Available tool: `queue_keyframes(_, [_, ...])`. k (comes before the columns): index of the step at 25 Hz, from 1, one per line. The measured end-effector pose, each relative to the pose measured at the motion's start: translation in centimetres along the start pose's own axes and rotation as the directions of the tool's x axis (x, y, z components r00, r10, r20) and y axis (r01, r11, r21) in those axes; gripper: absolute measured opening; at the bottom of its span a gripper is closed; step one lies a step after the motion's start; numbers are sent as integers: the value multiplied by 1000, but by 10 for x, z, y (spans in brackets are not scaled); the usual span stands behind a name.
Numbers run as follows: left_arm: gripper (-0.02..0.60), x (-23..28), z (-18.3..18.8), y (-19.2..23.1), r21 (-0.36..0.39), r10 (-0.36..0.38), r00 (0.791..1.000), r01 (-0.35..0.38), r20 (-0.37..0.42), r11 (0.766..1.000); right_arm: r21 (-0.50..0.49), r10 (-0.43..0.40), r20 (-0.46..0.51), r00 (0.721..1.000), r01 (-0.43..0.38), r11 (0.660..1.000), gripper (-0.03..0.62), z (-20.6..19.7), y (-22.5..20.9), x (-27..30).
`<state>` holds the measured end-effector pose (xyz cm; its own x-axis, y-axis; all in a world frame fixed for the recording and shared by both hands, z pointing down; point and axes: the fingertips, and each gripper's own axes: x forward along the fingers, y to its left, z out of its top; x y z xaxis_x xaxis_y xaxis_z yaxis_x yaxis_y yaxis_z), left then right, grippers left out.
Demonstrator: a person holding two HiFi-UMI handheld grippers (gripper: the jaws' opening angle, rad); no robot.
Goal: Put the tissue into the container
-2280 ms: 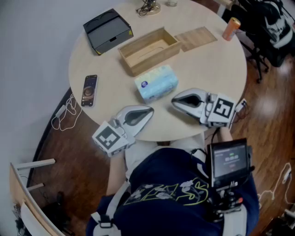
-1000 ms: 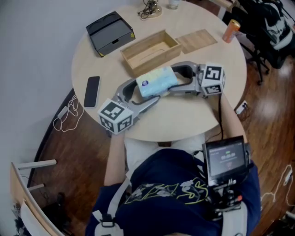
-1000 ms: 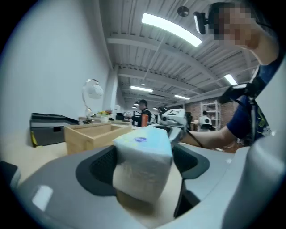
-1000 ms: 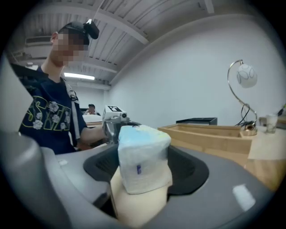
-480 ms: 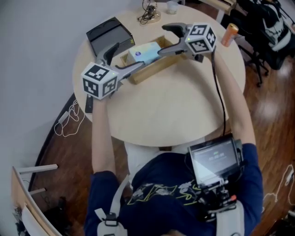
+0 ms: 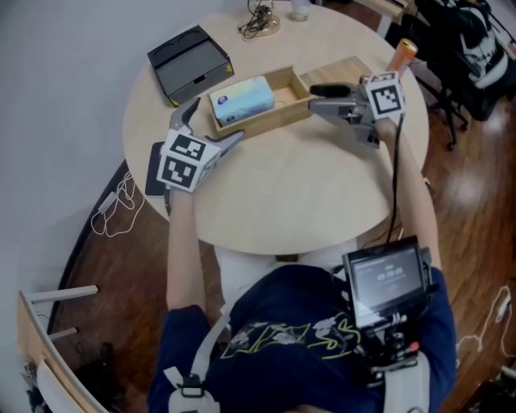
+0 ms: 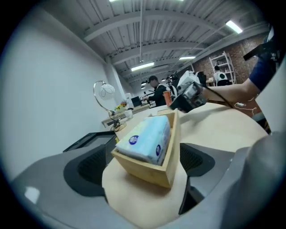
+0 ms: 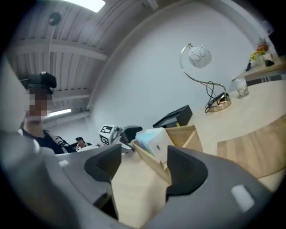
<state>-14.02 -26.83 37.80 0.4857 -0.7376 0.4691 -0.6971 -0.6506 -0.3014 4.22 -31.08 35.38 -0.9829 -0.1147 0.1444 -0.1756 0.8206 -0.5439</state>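
Note:
The light-blue tissue pack [image 6: 242, 99] lies inside the left end of the open wooden container [image 6: 292, 97] on the round table. My left gripper [image 6: 211, 123] sits just off the container's left end, its jaws opening and holding nothing. In the left gripper view the container's corner [image 7: 154, 172] and the tissue pack [image 7: 145, 138] lie just ahead of its pads. My right gripper [image 6: 318, 99] hangs at the container's right end, its jaws closing on nothing. The right gripper view shows the tissue pack [image 8: 152, 141] and container [image 8: 187, 133] beyond the jaws.
A black box [image 6: 189, 56] stands at the back left. A dark phone [image 6: 153, 171] lies partly under my left gripper. A wooden lid [image 6: 348, 68] lies right of the container, an orange can [image 6: 401, 55] past it. A lamp base [image 6: 260, 16] and a cup [image 6: 300, 6] sit at the far edge.
Both grippers carried the tissue pack between them from the table's middle up to the container, set it inside and let go. They have since drawn apart to either end.

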Motion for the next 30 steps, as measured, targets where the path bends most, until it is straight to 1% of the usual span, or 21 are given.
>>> queue_keyframes(1, [497, -6, -1, 5, 4, 32, 999, -32, -4, 999, -22, -5, 35, 999, 5, 1000, 308, 0, 11, -8])
queue_keyframes(2, [497, -15, 1, 8, 3, 55, 998, -55, 13, 998, -65, -15, 69, 998, 19, 998, 310, 0, 24, -16])
queue_keyframes(3, [497, -27, 8, 6, -1, 63, 996, -63, 56, 998, -122, -18, 96, 995, 30, 992, 279, -3, 41, -21])
queue_keyframes(4, [497, -42, 18, -3, -10, 53, 990, -52, 128, 999, -187, -15, 114, 993, 36, 982, 209, -9, 60, -22])
queue_keyframes(5, [495, -60, 31, -19, -19, 19, 974, -15, 227, 1000, -255, -5, 124, 992, 37, 966, 88, -17, 82, -22])
queue_keyframes(6, [483, -77, 45, -41, -26, -41, 940, 53, 339, 998, -321, 7, 124, 992, 34, 946, 0, -28, 102, -19])
queue_keyframes(7, [452, -92, 56, -68, -23, -124, 891, 149, 438, 989, -381, 19, 115, 993, 27, 924, 0, -40, 121, -13])
queue_keyframes(8, [320, -101, 61, -96, -12, -219, 840, 259, 497, 966, -429, 28, 96, 995, 16, 903, 0, -55, 136, -6])
queue_keyframes(9, [66, -102, 58, -122, -6, -314, 801, 368, 510, 930, -461, 32, 67, 997, 3, 887, 0, -71, 145, 2])
queue_keyframes(10, [3, -97, 48, -144, -19, -396, 781, 462, 483, 887, -476, 30, 28, 999, -13, 879, 0, -88, 148, 13])
queue_keyframes(11, [2, -85, 35, -163, -51, -459, 778, 528, 428, 848, -477, 19, -14, 1000, -23, 878, 0, -105, 145, 23])
queue_keyframes(12, [2, -72, 22, -177, -87, -495, 788, 558, 366, 825, -475, -3, -50, 999, -21, 880, 0, -119, 139, 32])
queue_keyframes(13, [3, -61, 13, -185, -116, -502, 806, 557, 312, 822, -475, -36, -72, 997, -3, 880, 0, -126, 134, 39])
queue_keyframes(14, [2, -54, 9, -187, -135, -491, 825, 540, 279, 831, -475, -65, -78, 995, 20, 880, 0, -129, 130, 43])
queue_keyframes(15, [2, -50, 7, -186, -146, -477, 838, 524, 266, 839, -474, -80, -74, 994, 35, 880, 0, -128, 128, 45])
queue_keyframes(16, [2, -49, 7, -185, -150, -471, 841, 519, 266, 842, -474, -79, -68, 995, 37, 880, 0, -126, 128, 46])
queue_keyframes(18, [2, -47, 9, -185, -146, -476, 834, 526, 278, 838, -479, -51, -49, 998, 21, 878, 0, -124, 130, 43])
queue_keyframes(20, [2, -46, 10, -184, -148, -474, 833, 527, 285, 837, -488, -27, -21, 999, 13, 873, 0, -120, 131, 39])
queue_keyframes(22, [2, -45, 11, -180, -156, -455, 839, 513, 299, 844, -494, -15, -1, 1000, 13, 869, 0, -118, 131, 36])
queue_keyframes(27, [2, -49, 14, -171, -170, -393, 859, 463, 328, 870, -492, -16, -2, 1000, 13, 870, 0, -118, 132, 36])
queue_keyframes(30, [2, -41, 14, -168, -167, -396, 856, 467, 333, 868, -490, -16, 0, 1000, 14, 872, 0, -118, 131, 35])
